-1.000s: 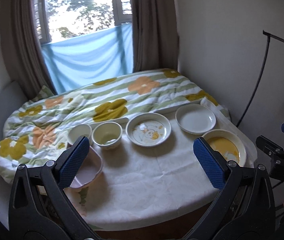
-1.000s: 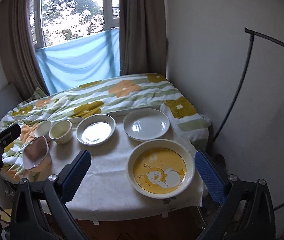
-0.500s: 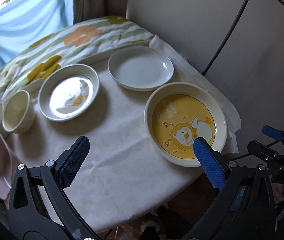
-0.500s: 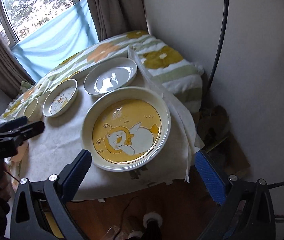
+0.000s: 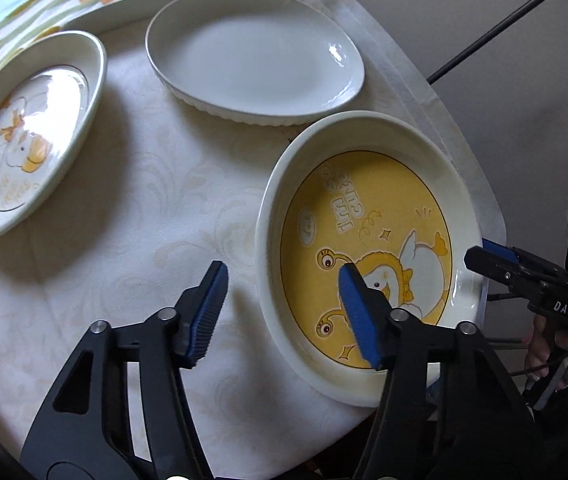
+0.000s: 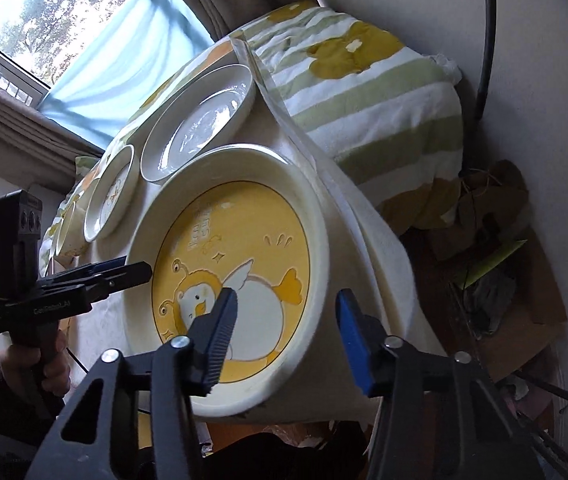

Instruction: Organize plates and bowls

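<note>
White tablecloth (image 5: 132, 200), yellow plate (image 5: 368, 216) straddled by both parted grippers' fingers (image 5: 354, 296).

1. A table under a cream damask tablecloth (image 5: 132, 200) carries the dishes.
2. A large yellow-centred cartoon plate (image 5: 368, 240) sits at its near right edge.
3. A plain white oval plate (image 5: 256, 52) lies beyond it.
4. A small white duck-print plate (image 5: 24, 132) lies left.

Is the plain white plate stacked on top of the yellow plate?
No, the white plate lies on the tablecloth beside the yellow plate.
</note>
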`<state>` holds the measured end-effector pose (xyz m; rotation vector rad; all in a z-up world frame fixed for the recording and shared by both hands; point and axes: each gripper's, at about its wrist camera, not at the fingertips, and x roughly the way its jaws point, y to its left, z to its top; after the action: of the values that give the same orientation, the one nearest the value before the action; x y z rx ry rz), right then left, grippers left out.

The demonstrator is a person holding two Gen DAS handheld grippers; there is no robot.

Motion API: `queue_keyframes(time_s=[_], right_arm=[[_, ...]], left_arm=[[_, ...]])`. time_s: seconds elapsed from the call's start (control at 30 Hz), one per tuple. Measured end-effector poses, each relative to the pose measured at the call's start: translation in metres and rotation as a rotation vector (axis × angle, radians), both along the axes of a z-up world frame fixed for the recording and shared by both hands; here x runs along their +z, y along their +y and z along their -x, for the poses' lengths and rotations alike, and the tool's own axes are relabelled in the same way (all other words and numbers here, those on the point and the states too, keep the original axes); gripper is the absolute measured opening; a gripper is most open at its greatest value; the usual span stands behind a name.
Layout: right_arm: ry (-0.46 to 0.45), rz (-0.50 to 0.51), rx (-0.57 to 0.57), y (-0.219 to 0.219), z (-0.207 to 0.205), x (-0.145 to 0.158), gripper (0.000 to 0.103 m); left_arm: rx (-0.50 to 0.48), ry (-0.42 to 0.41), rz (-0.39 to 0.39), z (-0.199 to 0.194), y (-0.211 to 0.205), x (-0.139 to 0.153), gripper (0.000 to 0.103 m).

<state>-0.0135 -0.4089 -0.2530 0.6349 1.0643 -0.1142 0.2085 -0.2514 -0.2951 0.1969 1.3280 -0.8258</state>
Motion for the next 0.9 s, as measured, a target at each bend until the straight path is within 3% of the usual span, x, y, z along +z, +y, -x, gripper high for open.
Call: queue_keyframes(time_s=[0.07,0.2,0.3,0.9], right_arm=[[-0.002,-0.011,0.006,-0.006,-0.003,-0.004,0.035],[0.008,-0.021,0.022,-0.011,-0.007,-0.010,0.024],[0.009,-0.026,0.031,-0.014,-0.011,-0.014,0.017],[0.044,0.023,0.066,-0.011,-0.021,-0.013,0.014]], left_arm=[[-0.009,0.008,-0.010,0.000,-0.003,-0.004,0.047],[-0.003,0.022,-0.018,-0.002,-0.003,-0.010,0.024],[0.002,0.024,-0.023,-0.005,-0.004,-0.013,0.018],[0.006,-0.007,-0.038,0.009,-0.006,-0.013,0.017]])
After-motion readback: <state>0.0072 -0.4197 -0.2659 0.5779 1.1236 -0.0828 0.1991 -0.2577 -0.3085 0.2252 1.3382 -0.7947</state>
